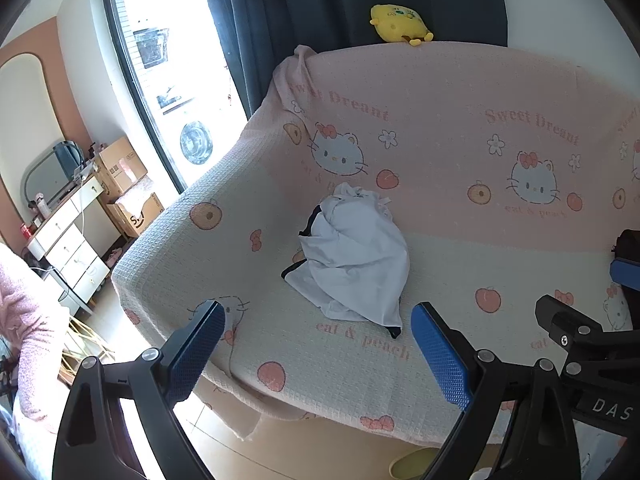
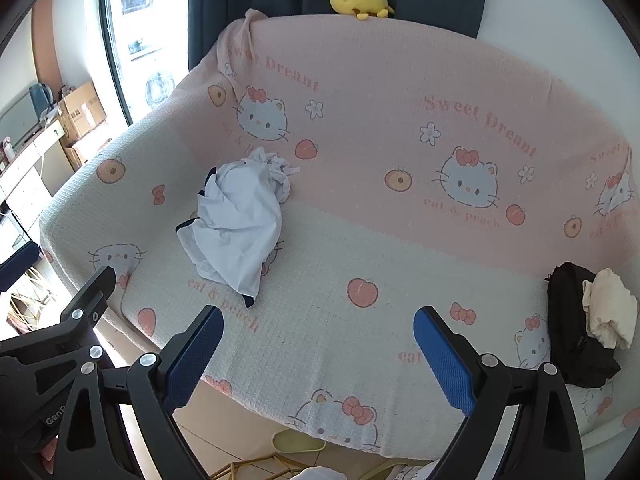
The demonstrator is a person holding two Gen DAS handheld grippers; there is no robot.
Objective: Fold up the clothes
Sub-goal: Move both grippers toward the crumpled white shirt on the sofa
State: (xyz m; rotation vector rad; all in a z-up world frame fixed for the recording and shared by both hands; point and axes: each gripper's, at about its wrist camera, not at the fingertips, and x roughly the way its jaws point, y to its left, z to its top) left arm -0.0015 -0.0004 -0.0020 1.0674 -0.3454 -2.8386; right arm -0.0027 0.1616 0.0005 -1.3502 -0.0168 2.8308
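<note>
Left gripper [image 1: 318, 322] spread wide, right gripper [image 2: 318, 322] likewise, crumpled white garment [image 1: 354, 258] on waffle-textured sofa cover [image 1: 460, 216]

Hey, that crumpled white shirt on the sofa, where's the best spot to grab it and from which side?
Probably the dark-trimmed edge of the white shirt nearest the sofa's front, coming from above and the front. The shirt lies in a bunched heap, but that hem trails out flat and thin onto the sofa cover, so open jaws could close over it. Both the left gripper and right gripper are open and empty.
</note>
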